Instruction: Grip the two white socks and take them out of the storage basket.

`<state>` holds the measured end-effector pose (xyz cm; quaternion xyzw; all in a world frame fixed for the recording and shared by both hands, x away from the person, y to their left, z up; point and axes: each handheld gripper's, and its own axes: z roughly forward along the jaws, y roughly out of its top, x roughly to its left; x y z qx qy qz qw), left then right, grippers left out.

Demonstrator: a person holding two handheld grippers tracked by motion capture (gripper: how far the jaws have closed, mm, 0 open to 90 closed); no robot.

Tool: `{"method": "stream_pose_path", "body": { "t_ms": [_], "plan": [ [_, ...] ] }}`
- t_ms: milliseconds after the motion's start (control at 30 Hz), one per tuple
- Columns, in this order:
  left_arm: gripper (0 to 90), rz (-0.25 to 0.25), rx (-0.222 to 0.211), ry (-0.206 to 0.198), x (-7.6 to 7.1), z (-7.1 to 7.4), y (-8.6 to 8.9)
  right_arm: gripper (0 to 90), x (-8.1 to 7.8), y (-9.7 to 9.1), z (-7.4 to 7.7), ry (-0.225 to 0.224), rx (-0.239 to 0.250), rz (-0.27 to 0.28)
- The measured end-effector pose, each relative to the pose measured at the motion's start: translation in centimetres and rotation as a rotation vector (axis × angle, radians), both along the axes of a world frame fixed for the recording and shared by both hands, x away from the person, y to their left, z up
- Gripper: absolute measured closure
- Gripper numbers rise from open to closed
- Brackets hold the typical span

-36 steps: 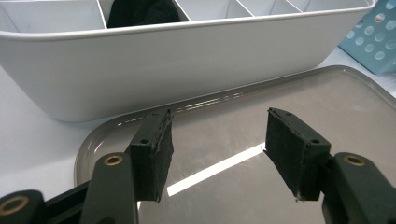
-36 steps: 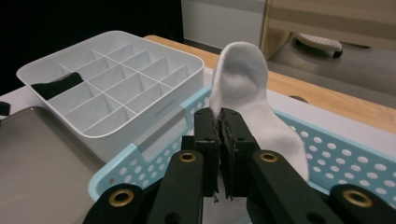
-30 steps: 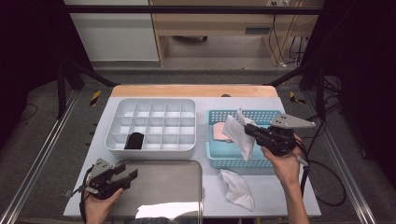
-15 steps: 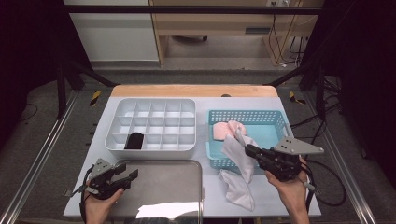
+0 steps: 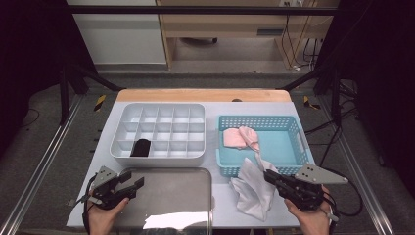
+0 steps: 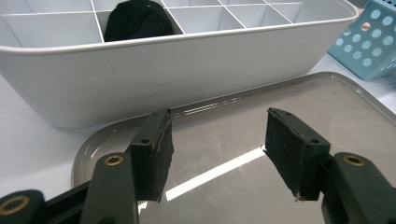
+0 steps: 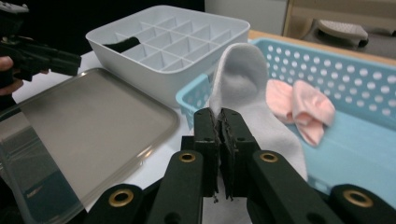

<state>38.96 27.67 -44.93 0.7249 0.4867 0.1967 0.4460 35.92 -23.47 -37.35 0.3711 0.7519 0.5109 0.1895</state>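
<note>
Grey table (image 5: pixel 222 205), right gripper (image 7: pixel 219 122) pinching white sock (image 7: pixel 243 84)

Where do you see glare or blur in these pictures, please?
High view: a bright patch of glare on the near edge of the tray, with dark surroundings off the table. Left gripper view: a white streak of light reflected on the tray between the open jaws, all fairly sharp. Right gripper view: the jaws nearest the camera look soft, and the sock reads clearly.

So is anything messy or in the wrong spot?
A little. One white sock lies crumpled on the table in front of the blue basket, while the right gripper pinches another white sock. A single black item sits in the divided white tray.
</note>
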Motion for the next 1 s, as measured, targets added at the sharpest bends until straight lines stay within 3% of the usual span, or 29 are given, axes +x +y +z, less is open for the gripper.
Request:
{"method": "stream_pose_path", "body": {
  "t_ms": [333, 467, 567, 867, 1000],
  "plan": [
    [40.3, -0.004, 0.005, 0.002, 0.0, -0.1, -0.2, 86.0, -0.7, -2.2, -3.6, 0.087, -0.010, -0.079],
    [40.3, -0.003, 0.006, -0.004, -0.1, 0.0, -0.2, 85.7, -0.3, -3.2, -4.6, 0.114, -0.041, -0.133],
    [40.3, -0.001, 0.003, -0.006, -0.1, 0.0, 0.0, 85.6, 0.0, -3.9, -5.4, 0.146, -0.037, -0.157],
    [40.2, -0.004, 0.006, -0.006, -0.2, 0.0, -0.2, 85.3, 0.8, -4.5, -7.3, 0.234, -0.144, -0.234],
    [40.2, -0.007, 0.009, -0.004, -0.2, 0.0, -0.2, 85.2, 1.1, -4.6, -8.3, 0.281, -0.163, -0.243]
  ]
}}
